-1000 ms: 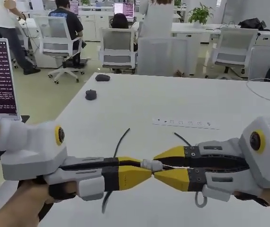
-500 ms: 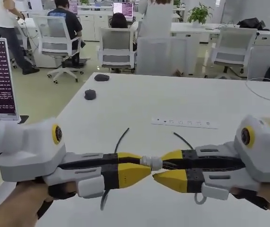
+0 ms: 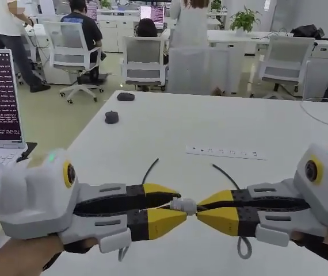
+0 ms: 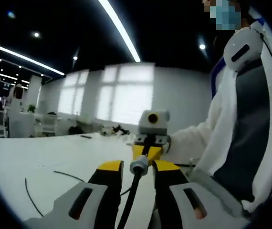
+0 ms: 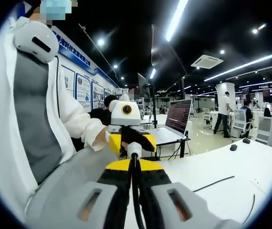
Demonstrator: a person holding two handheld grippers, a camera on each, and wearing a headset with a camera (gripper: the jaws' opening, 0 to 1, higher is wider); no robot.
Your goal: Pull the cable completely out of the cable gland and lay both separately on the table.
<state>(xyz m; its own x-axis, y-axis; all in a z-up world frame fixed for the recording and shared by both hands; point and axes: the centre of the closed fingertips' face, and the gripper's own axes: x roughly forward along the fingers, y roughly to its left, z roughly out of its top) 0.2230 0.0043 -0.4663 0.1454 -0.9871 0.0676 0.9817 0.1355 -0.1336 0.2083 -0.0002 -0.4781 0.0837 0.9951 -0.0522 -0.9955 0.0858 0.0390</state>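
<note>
In the head view the two tools are meeting nose to nose low in the frame, above the pale tabletop [image 3: 221, 121]. The left tool [image 3: 174, 206] is reaching in from the lower left and the right tool [image 3: 203, 210] from the lower right. The small white cable gland [image 3: 183, 205] is sitting between their yellow tips, its long axis running left to right along both tools, so the pull is likely calling for moving them straight apart. A loose length of black cable [image 3: 150, 167] is lying on the tabletop above the left tool; the jaws are hiding where it is joining the gland. In the left gripper view the cable gland [image 4: 139, 166] is sitting at frame centre at the tips of the left tool [image 4: 138, 169], which is looking clenched on it, though the contact is hard to make out. The cable [image 4: 130, 198] is running down from it between the jaws, and the right tool [image 4: 148, 151] is facing in from just beyond. In the right gripper view the right tool [image 5: 133, 164] is gripping the cable [image 5: 135, 191], jaws pressed together. The cable gland [image 5: 134, 150] is sitting just past its tips, with the left tool [image 5: 129, 139] behind. How much cable is remaining inside the gland is hidden.
</note>
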